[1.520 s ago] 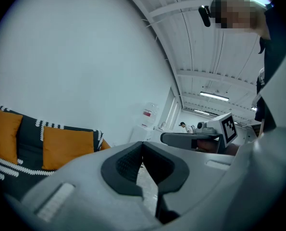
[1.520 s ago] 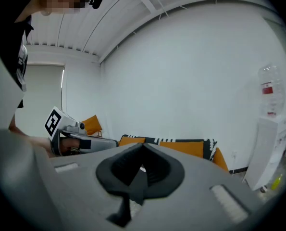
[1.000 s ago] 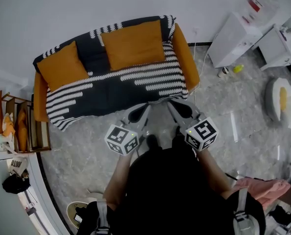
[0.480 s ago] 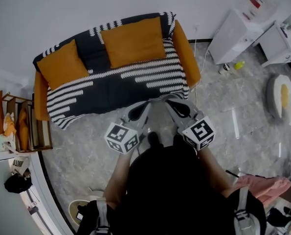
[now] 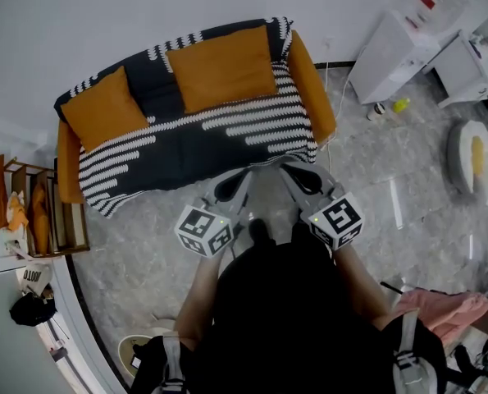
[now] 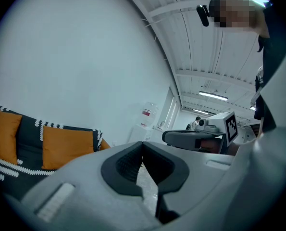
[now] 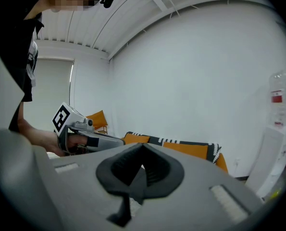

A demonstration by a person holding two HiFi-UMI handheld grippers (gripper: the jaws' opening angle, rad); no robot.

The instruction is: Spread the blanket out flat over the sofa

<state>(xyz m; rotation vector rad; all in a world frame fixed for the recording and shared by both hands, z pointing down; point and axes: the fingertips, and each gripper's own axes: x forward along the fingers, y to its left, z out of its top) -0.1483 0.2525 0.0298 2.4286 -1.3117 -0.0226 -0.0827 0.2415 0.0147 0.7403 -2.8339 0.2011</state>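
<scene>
Looks like we're basically done: the blanket (image 5: pixel 194 146) lies flat across the sofa (image 5: pixel 316 89), cushions (image 5: pixel 223 72) on top. Left gripper (image 5: pixel 232 184) and right gripper (image 5: pixel 298 179) are both clenched on nothing, just off the front edge — next, maybe smooth a corner.

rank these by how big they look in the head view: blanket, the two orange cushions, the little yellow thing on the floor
1. blanket
2. orange cushion at the view's right
3. orange cushion at the view's left: looks somewhat smaller, though the wide lens may shrink it near the edge
4. yellow thing on the floor
</scene>
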